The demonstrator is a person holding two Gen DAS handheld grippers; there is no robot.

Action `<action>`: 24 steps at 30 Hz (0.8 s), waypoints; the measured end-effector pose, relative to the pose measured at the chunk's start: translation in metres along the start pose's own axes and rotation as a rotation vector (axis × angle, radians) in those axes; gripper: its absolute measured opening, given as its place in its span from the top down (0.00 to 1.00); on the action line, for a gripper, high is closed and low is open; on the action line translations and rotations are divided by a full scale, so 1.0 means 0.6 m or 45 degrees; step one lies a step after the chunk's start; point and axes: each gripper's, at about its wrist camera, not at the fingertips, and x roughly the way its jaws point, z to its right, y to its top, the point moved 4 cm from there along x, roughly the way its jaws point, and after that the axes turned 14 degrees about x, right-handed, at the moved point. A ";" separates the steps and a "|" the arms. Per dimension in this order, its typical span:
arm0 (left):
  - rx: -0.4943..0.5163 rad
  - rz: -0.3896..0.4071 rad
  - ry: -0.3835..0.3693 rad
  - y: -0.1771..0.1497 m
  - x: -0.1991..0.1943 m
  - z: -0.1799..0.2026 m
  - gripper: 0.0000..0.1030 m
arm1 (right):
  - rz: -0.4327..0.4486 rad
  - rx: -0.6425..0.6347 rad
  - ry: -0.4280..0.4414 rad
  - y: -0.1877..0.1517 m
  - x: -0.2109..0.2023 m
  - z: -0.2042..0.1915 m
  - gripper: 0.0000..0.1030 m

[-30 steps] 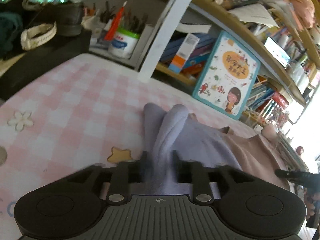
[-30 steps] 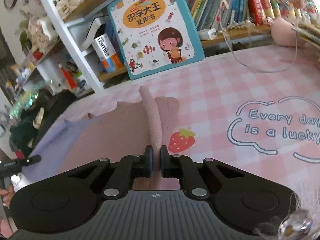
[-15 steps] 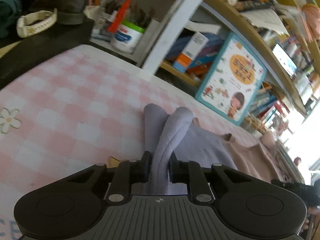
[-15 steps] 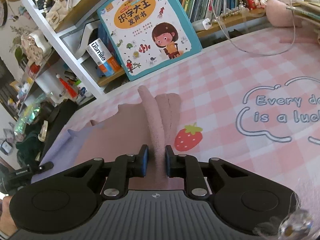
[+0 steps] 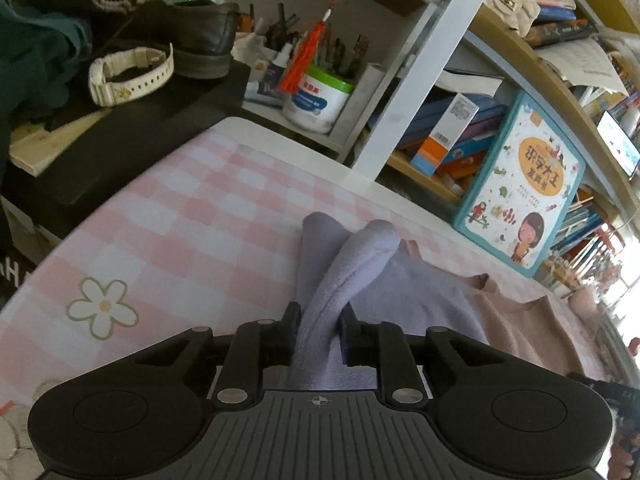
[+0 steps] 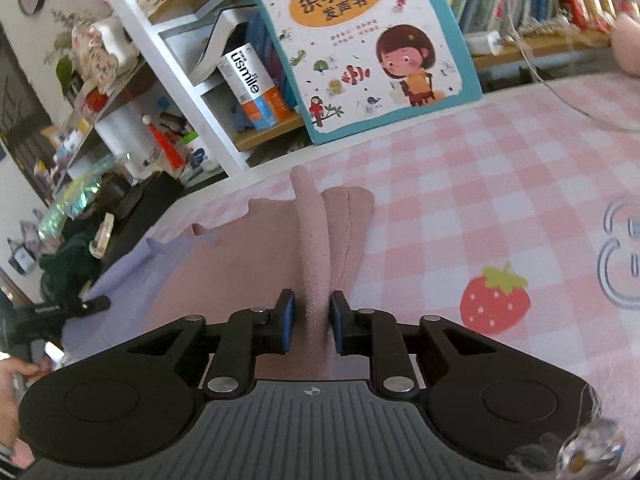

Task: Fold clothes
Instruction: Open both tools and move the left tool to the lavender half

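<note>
A two-tone garment lies on the pink checked cloth: a lilac half [image 5: 408,292] and a dusty pink half [image 6: 240,264]. In the left wrist view my left gripper [image 5: 319,322] stands around a raised lilac fold [image 5: 344,264]; its jaws are slightly apart with small gaps beside the fabric. In the right wrist view my right gripper [image 6: 311,316] stands around a raised pink fold [image 6: 314,248], jaws parted and barely touching it. The left gripper's tip shows in the right wrist view [image 6: 80,306].
A children's picture book [image 6: 360,44] leans against the bookshelf [image 5: 436,92] behind the cloth. A black box [image 5: 132,132] with a shoe and a white watch sits at the left. A strawberry print [image 6: 494,300] marks the cloth to the right.
Both grippers' jaws have widened from clamped on the folds to slightly apart. The folds still stand between the fingers. Both views have tilted a little.
</note>
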 end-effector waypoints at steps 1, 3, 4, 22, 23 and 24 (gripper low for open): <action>0.009 0.005 0.019 0.001 -0.005 0.002 0.75 | 0.004 -0.019 -0.014 0.000 -0.002 0.000 0.74; 0.044 0.050 0.066 0.007 -0.027 0.011 0.59 | 0.027 -0.076 -0.049 -0.002 -0.012 -0.002 0.61; 0.072 0.076 0.085 0.008 -0.042 0.019 0.54 | 0.047 -0.111 -0.067 -0.003 -0.020 -0.003 0.59; 0.075 0.111 0.083 -0.050 -0.187 0.083 0.20 | 0.226 -0.609 0.007 -0.065 -0.073 -0.092 0.43; 0.017 0.095 0.043 -0.057 -0.188 0.079 0.20 | 0.220 -0.619 0.016 -0.067 -0.073 -0.096 0.43; -0.036 0.086 0.007 -0.063 -0.187 0.075 0.20 | 0.206 -0.628 0.025 -0.069 -0.073 -0.100 0.43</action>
